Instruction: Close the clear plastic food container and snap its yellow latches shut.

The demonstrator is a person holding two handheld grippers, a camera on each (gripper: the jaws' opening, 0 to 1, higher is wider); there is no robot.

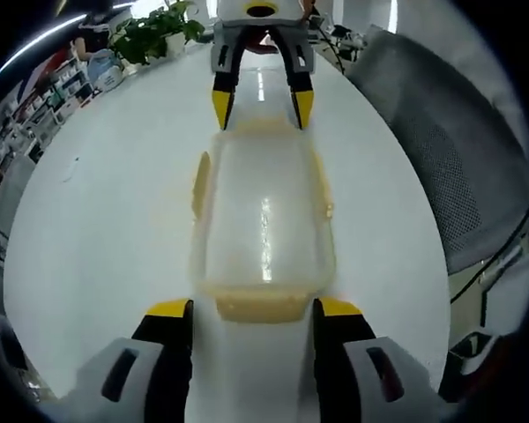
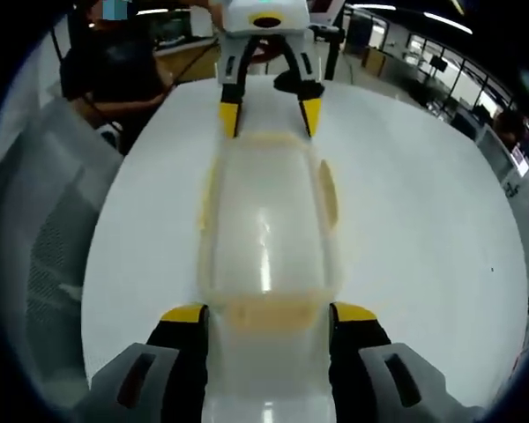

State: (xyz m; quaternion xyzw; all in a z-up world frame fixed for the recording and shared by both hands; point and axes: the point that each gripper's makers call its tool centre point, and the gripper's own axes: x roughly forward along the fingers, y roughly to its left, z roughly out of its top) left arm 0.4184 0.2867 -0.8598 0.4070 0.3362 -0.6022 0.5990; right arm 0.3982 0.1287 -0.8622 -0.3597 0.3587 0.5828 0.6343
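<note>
Clear rounded-rectangular plastic container (image 1: pixel 264 220) with yellow latches (image 1: pixel 258 307), lid on, mid glossy white table (image 1: pixel 115 220), left gripper (image 1: pixel 254 310) and right gripper (image 2: pixel 269 315) spread wide at opposite ends, holding nothing

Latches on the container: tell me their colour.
Yellow latches, clearest in the right gripper view.

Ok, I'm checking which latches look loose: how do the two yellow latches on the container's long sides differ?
In the left gripper view, the latch at picture left flares outward from the clear container, while the latch at picture right lies closer against its wall. The latch at picture left shows a broad yellow face. The latch at picture right shows as a thinner strip. Both are yellow and sit about midway along their sides.
</note>
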